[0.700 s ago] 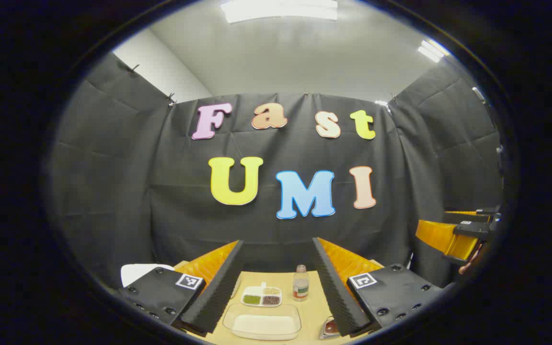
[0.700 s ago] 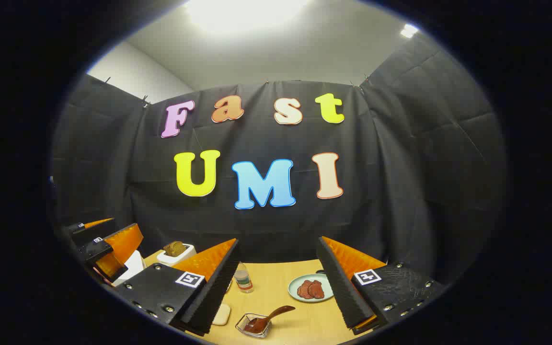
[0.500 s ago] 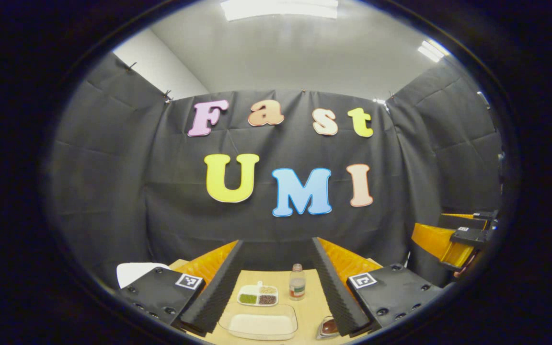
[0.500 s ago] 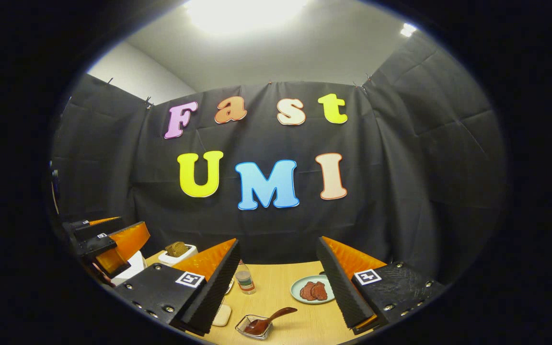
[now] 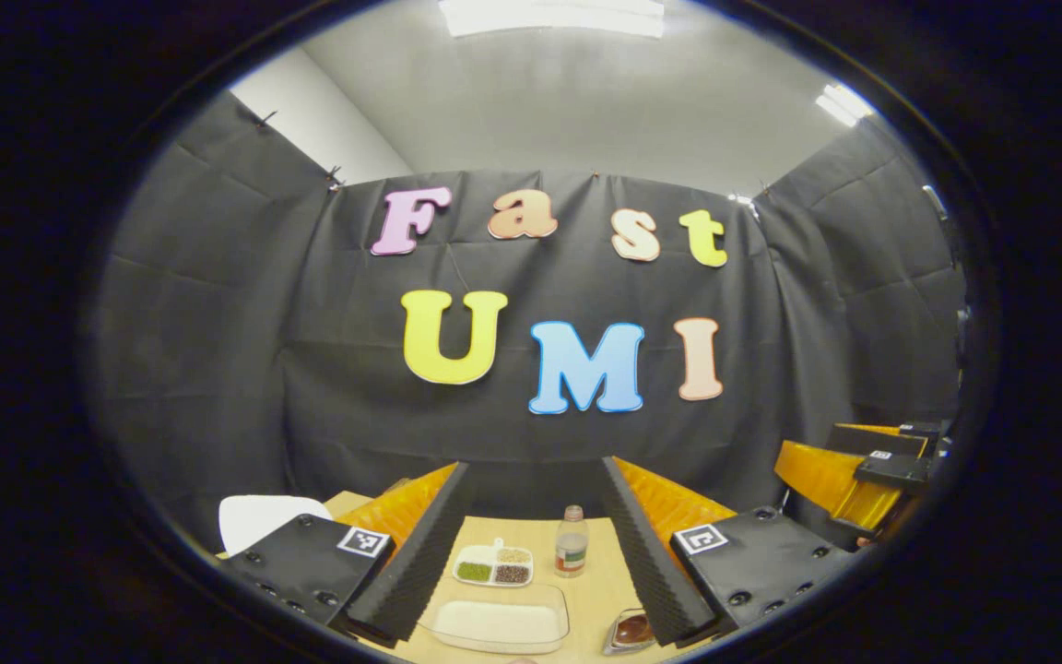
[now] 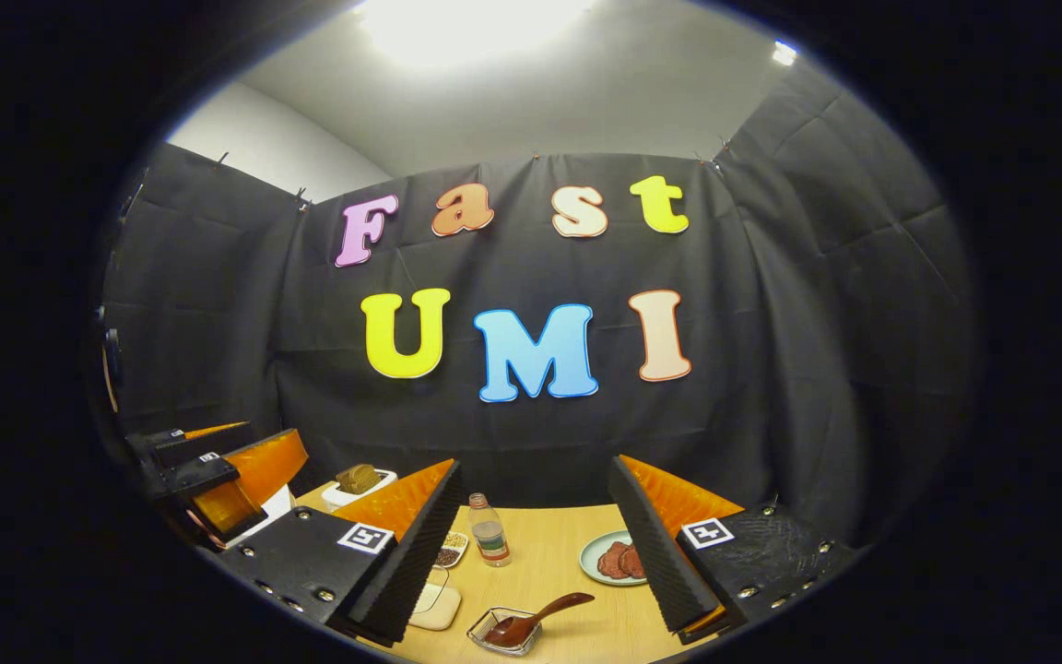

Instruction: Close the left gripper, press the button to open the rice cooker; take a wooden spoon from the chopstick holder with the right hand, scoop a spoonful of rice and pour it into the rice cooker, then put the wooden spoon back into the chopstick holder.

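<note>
While both grippers are hovering above the pale wooden table (image 6: 549,563), the left gripper (image 5: 531,544) is holding its ridged black fingers wide apart, and the right gripper (image 6: 531,544) is doing the same, empty. Since the task is asking for closed left fingers, pressing the button like this is risking a straddle or a slip. A white rounded shape (image 5: 268,516), possibly the rice cooker, is peeking past the left finger. The brown wooden spoon (image 6: 536,620) is lying near the right gripper, its bowl resting in a small clear glass dish (image 6: 501,634); its long axis is slanting, handle pointing up and right.
</note>
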`<state>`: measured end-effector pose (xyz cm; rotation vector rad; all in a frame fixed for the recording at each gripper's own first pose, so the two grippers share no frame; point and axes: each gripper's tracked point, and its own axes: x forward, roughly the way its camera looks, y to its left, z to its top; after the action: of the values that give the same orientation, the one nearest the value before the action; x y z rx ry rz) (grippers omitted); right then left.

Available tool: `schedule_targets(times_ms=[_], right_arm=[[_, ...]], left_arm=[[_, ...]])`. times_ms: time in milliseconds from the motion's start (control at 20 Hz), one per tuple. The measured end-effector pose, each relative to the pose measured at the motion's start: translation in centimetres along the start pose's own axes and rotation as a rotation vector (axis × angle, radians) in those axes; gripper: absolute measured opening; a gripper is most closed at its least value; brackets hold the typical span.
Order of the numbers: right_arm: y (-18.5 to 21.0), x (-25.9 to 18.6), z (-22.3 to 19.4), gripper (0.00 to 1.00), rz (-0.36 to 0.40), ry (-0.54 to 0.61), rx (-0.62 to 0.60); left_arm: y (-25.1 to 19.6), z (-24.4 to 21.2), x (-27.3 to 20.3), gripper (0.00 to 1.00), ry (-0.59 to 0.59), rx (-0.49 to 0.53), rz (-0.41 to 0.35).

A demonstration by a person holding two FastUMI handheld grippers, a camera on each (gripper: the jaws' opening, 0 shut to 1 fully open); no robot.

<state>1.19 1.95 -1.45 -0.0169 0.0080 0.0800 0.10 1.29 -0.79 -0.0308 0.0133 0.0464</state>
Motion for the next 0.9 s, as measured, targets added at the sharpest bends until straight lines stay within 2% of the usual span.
schedule_targets(times_ms=[250, 650, 900], right_arm=[[1.2, 0.4, 0.2, 0.98, 0.025, 0.001, 0.006], [2.0, 0.2, -0.1, 0.98, 0.021, 0.005, -0.004], [2.6, -0.1, -0.5, 0.98, 0.022, 0.008, -0.016]], left_arm=[[1.2, 0.2, -0.3, 0.96, -0.007, -0.004, 0.009], [4.5, -1.1, -0.1, 0.96, -0.001, 0.01, 0.029], [8.5, -4.5, 0.1, 0.94, 0.084, -0.032, 0.073]])
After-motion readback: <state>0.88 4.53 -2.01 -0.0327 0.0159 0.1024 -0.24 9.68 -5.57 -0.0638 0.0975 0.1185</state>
